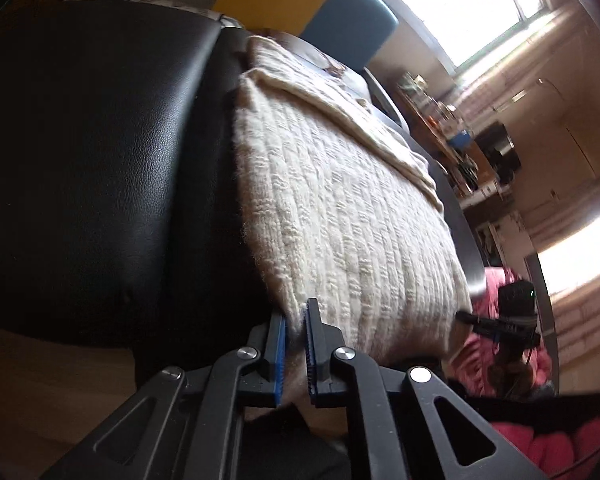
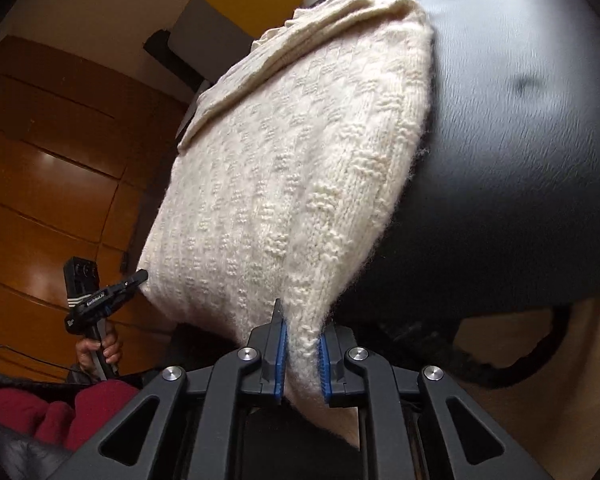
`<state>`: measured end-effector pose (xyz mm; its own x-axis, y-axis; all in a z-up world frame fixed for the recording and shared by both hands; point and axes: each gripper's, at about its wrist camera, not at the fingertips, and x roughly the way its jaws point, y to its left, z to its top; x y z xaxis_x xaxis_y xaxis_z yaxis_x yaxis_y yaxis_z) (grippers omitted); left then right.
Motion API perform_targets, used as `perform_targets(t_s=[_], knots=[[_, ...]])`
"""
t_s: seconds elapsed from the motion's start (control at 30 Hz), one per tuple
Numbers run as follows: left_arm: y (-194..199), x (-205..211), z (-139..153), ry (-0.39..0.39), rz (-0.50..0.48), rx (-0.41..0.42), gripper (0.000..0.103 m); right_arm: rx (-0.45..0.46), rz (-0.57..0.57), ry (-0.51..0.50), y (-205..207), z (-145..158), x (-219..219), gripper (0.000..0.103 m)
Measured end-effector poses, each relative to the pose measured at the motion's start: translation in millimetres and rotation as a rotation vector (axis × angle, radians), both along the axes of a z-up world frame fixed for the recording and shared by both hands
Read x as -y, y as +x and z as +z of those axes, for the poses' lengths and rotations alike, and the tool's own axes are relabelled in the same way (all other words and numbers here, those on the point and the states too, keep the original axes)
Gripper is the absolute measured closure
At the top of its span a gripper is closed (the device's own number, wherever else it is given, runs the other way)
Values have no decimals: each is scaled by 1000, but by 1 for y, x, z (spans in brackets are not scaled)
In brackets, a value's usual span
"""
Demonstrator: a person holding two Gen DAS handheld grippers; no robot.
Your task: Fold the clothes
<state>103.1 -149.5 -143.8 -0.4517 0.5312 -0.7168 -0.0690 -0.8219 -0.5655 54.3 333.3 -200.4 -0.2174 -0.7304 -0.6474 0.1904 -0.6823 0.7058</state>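
A cream knitted sweater lies over a black leather seat; it also shows in the right wrist view on the same black seat. My left gripper is shut on the sweater's near left corner. My right gripper is shut on the near right corner. Each gripper shows in the other's view, the right gripper and the left gripper, both at the sweater's near hem. A folded-over flap lies along the sweater's far part.
A yellow and blue cushion stands behind the seat. Pink fabric lies low at the right. A cluttered shelf and bright windows are at the far right. Wooden cabinet doors stand to the left, red cloth below them.
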Motion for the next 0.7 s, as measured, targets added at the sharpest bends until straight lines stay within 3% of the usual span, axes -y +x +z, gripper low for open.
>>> perform_targets(t_s=[0.1,0.2,0.3,0.5,0.7], knots=[[-3,3,0,66,-8,-7,96,2,-4,-43,2,5,-1,89],[-8,13,8,216,10,-52,96,-7,-7,-74,2,15,-1,89],[-19,16,21,289,1,-103,96,-20,-9,-103,-3,25,-4,89],[-61,24,51,372,2,-211,96,-52,-33,-173,-29,43,6,89],[-130,33,86,414,8,-329,96,-133,-51,-200,-86,76,15,90]])
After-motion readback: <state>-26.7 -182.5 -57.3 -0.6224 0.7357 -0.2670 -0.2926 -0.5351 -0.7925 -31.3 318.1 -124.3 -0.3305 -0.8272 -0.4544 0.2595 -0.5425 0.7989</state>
